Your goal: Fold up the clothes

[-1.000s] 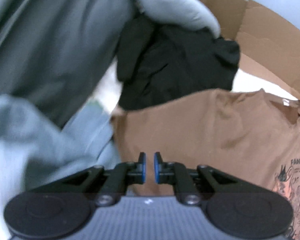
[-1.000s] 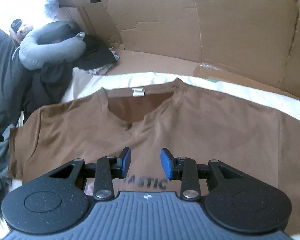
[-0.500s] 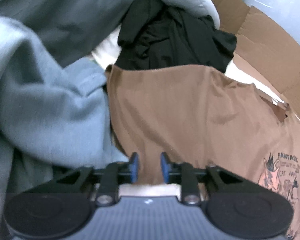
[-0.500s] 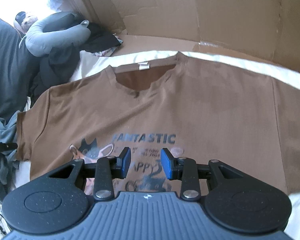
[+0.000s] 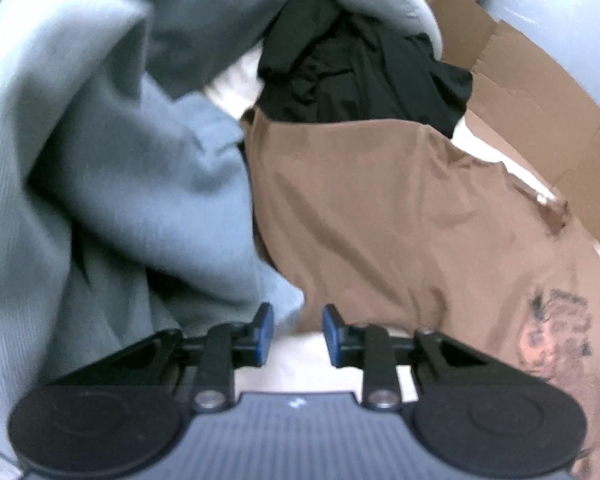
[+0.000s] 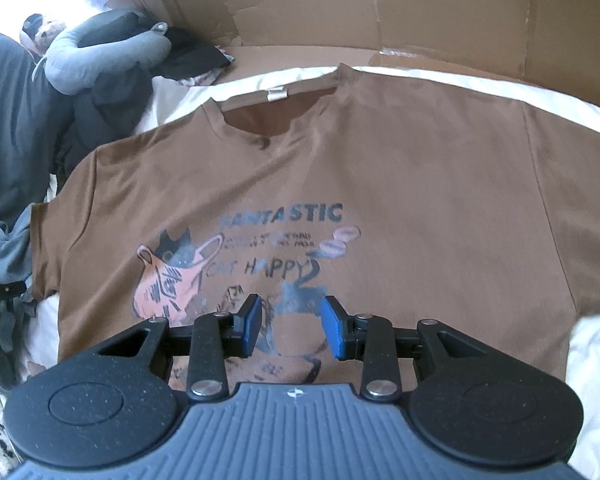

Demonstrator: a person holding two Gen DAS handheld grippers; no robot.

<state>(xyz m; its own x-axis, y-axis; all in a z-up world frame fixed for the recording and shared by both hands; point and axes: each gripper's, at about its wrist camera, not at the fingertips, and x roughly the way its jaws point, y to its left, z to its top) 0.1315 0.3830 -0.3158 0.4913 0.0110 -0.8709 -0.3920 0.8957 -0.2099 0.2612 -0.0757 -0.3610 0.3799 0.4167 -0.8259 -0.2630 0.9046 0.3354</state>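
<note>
moved: left gripper [image 5: 296, 334] has backed off the brown t-shirt [image 6: 340, 168]; its jaws were nearly together a second ago and are now clearly apart with nothing between them
right view: right gripper [image 6: 288, 330] has pulled back too; the print [image 6: 244, 256], only partly visible before, now shows in full mid-frame, along with more of the shirt body
left fingers: blue pads [image 5: 264, 334] apart, empty, hovering at the shirt's sleeve-side edge in the lower centre of the frame, white sheet visible under them
right fingers: apart, empty, held over the lower part of the print, bottom centre of the frame; contact with the cloth can't be confirmed
shirt position: lying flat, face up, spread on the white sheet [image 6: 588, 344], collar [image 6: 276, 108] toward the top of the frame, both sleeves out, no fold in it yet
clutter: blue-grey garment [image 5: 112, 184] fills the left of the left view, touching the sleeve edge; black clothing [image 5: 364, 76] at upper centre; grey neck pillow [image 6: 100, 56] at upper left of the right view; cardboard wall [image 6: 420, 4] across the top
meaning: looks like the spreading step is done and both tools are free, so the first fold is probably next
risk: the blue-grey garment crowds the left sleeve and could get pinched with it
</note>
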